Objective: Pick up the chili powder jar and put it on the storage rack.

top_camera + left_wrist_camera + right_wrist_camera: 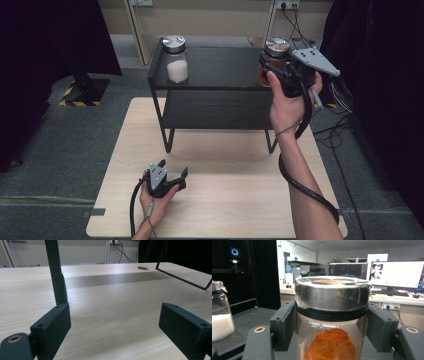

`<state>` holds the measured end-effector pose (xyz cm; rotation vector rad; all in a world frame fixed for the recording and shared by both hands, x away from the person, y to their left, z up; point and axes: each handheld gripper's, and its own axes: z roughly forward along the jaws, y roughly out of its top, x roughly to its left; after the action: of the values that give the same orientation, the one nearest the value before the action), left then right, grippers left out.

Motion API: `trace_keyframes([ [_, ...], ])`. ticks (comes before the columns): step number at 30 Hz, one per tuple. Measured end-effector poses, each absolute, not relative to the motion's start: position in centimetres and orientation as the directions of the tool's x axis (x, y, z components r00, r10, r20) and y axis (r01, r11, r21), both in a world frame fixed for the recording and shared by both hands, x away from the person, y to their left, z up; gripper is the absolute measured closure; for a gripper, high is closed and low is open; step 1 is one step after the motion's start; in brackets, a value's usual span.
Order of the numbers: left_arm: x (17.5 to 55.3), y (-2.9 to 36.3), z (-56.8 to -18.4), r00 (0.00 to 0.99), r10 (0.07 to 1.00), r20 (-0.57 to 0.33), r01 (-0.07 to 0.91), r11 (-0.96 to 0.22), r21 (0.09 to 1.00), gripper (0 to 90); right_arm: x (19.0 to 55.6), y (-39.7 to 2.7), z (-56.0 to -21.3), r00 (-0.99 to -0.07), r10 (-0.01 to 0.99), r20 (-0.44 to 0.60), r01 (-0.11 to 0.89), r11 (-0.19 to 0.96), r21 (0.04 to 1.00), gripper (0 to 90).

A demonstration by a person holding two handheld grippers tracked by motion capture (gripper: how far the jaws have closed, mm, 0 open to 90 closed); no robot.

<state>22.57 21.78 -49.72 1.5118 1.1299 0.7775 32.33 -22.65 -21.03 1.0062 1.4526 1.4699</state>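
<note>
- The right gripper [274, 64] holds the jar of orange powder [332, 340] at the far right corner of the black shelf [220, 62]. Its jaws are closed on the glass body just under the metal lid [332, 291], one pad on each side.
- The grip sits high on the jar, probably because the black collar under the lid gives the pads a stop, so the smooth glass cannot slide down between them.
- The jar stays upright in the jaws. This seems sensible, since the powder then presses less on the lid.
- From these pictures one cannot tell if the jar's bottom touches the top board of the shelf or hangs just above it.
- The jar of white grains [176, 60] stands alone at the far left corner of the same board, well apart from the held jar, so the hand has free room around its own jar.
- The left gripper [171, 172] rests on the near part of the wooden table [225, 210], in front of the shelf legs. Its jaws stand wide and hold nothing.
- This resting place looks chosen to keep the left hand out of the way while the right one works.
</note>
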Motion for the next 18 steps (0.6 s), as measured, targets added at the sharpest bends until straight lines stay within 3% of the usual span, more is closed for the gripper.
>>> trace_keyframes([
  [18,22.6,21.8,-49.7,0.344,0.935,-0.086,0.257,-0.006,0.966,10.0,33.9,-22.3,-21.2,-0.327,0.945,0.000,0.000,-0.001,1.000,32.2],
])
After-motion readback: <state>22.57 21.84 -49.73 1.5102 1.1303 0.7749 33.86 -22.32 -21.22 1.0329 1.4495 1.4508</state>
